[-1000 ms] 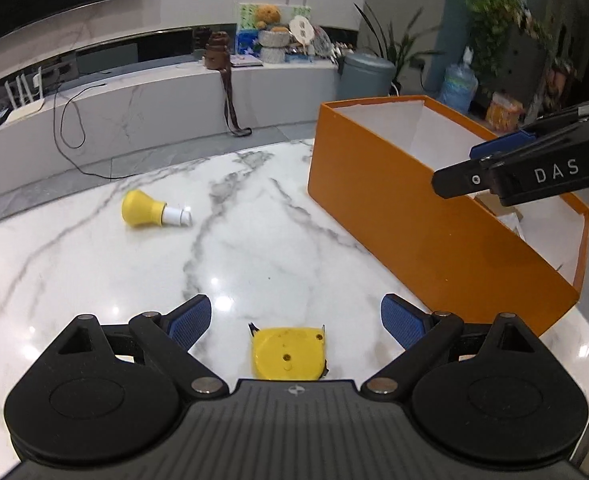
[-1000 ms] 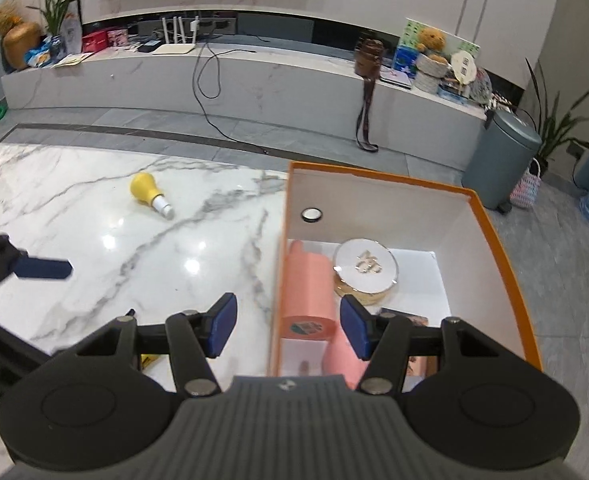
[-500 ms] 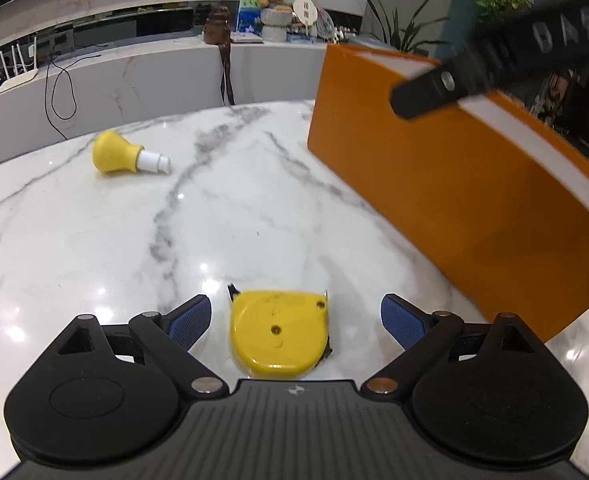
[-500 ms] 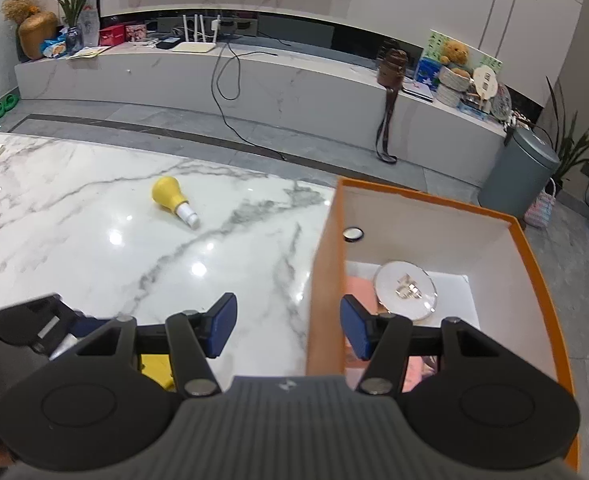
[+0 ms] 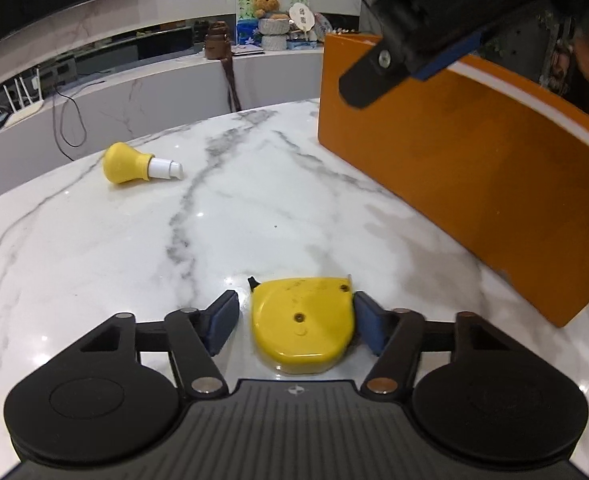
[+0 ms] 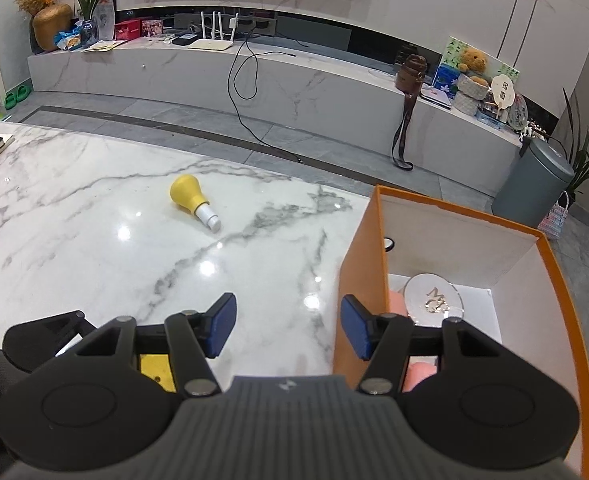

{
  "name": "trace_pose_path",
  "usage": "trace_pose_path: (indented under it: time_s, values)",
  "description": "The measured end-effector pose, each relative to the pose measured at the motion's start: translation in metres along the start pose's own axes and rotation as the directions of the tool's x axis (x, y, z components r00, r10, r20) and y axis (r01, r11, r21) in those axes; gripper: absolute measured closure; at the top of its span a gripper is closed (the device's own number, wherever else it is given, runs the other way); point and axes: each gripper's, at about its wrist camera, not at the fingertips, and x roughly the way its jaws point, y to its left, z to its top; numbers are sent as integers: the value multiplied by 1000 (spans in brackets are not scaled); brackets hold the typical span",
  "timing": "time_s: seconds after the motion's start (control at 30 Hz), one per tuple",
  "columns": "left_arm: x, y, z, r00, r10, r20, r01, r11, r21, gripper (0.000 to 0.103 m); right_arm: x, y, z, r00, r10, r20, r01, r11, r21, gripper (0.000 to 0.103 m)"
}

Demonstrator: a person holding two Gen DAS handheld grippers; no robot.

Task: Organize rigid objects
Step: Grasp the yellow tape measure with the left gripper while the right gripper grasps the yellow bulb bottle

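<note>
Left wrist view. Left gripper [image 5: 296, 318]: jaws spread, straddling a yellow tape measure [image 5: 303, 324] lying flat on the white marble table [image 5: 134, 248]. The right blue pad [image 5: 368, 326] appears to touch the case; the left pad [image 5: 222, 320] stands just clear of it, so the tape measure is bracketed but not yet pinched. Yellow bulb-shaped object with white neck [image 5: 134, 163]: on its side, far across the table, well apart from the gripper. Orange box [image 5: 474, 184]: to the right; only its outer wall and white upper edge show here. Right gripper [image 5: 434, 36]: seen overhead at upper right, blurred, above the box's near wall.

Right wrist view. Right gripper [image 6: 288, 326]: fingers wide apart, holding nothing, hanging over the table beside the box's left wall. Orange box [image 6: 360, 280]: open-topped with white lining; it contains a round white compact with a gold emblem [image 6: 434, 300], a small black-rimmed round item [image 6: 389, 243] near the far wall, and pink items [image 6: 418, 374] partly hidden behind the gripper. Yellow bulb-shaped object [image 6: 192, 200]: alone at mid-table. The tape measure [image 6: 154, 370] shows as a yellow patch at lower left.

Step in hand, as judged: the pickup of the tape measure. Next move calls for closing the left fingers squarely on the case's flat sides, lifting clear of the box's wall, and setting it inside.
</note>
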Motion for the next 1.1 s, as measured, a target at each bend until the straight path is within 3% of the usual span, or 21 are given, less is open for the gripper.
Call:
trace_pose_path:
  time_s: [0.03,0.3,0.57,0.8,0.87,1.1]
  values:
    - [-1,2,0,1000,-3,2,3,1000,0,41,2,1,0,1000,1,-2,-1,1000,-2,45]
    - [-10,22,-7,1000,-15,-5,16,999,35,41,25,14,8,999,29,-12,-29,1000,4,45]
    - [-19,69,-13,999,47,-12,-47,999,-10,41,60,43,23,996,79,44,-79,997,-4,45]
    - [-25,111,-14,995,95,-19,-96,993,-66,41,98,77,33,993,92,80,-86,993,-81,44]
    - [-27,119,-14,995,101,-17,-102,991,-84,41,107,84,38,990,104,94,-95,991,-95,39]
    - [-31,125,-17,995,95,-5,-95,992,-77,41,125,107,57,986,108,129,-84,980,-178,34]
